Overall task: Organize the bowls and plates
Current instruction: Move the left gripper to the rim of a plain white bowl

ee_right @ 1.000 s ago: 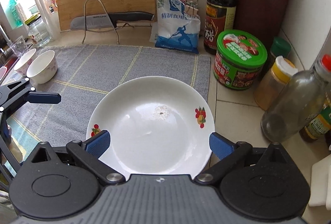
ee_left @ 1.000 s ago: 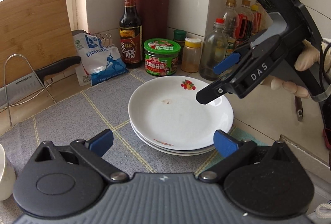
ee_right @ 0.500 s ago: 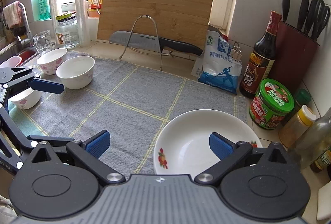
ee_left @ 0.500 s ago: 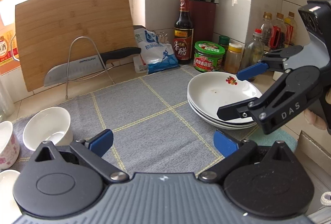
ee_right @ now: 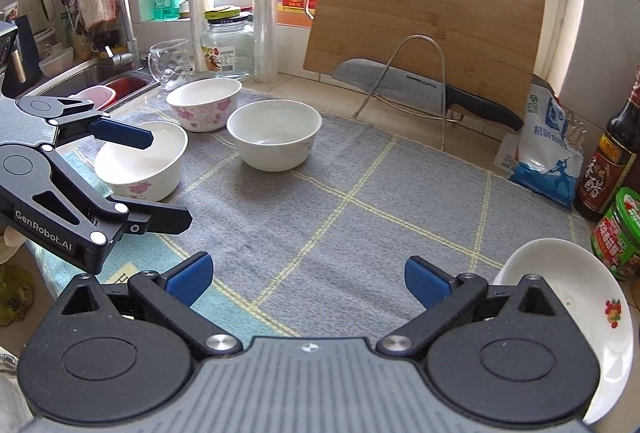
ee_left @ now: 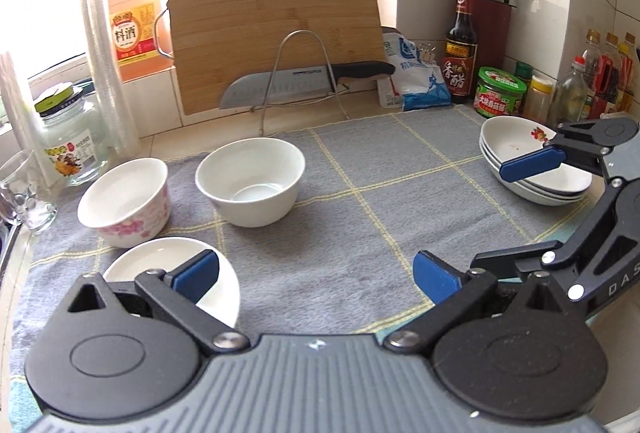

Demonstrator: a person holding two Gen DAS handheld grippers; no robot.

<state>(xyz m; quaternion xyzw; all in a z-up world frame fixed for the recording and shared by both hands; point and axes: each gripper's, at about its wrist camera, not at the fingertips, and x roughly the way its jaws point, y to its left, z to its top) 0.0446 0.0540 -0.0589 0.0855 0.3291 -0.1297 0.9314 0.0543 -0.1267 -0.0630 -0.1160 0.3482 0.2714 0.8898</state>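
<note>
A stack of white plates [ee_left: 532, 161] with a red fruit print sits at the right end of the grey mat [ee_left: 360, 217]; in the right wrist view the plates [ee_right: 568, 293] lie beside my right finger. A plain white bowl [ee_left: 250, 185], a floral bowl [ee_left: 124, 201] and a third bowl [ee_left: 172, 269] stand at the mat's left. My left gripper [ee_left: 316, 277] is open and holds nothing, its left finger over the third bowl. My right gripper [ee_right: 308, 279] is open over bare mat. In the right wrist view the left gripper [ee_right: 156, 179] hangs beside the third bowl [ee_right: 140, 161].
A knife on a wire rack [ee_left: 304, 81] and a bamboo cutting board [ee_left: 272, 25] stand behind the mat. Bottles, a green jar [ee_left: 500, 91] and a salt bag [ee_left: 420, 81] line the right corner. A glass jar [ee_left: 68, 145], a glass mug [ee_right: 170, 63] and the sink [ee_right: 92, 81] are at the left.
Both grippers have drawn back and swung left, away from the plate stack. The bowls on the left have come into view. Both grippers stay open.
</note>
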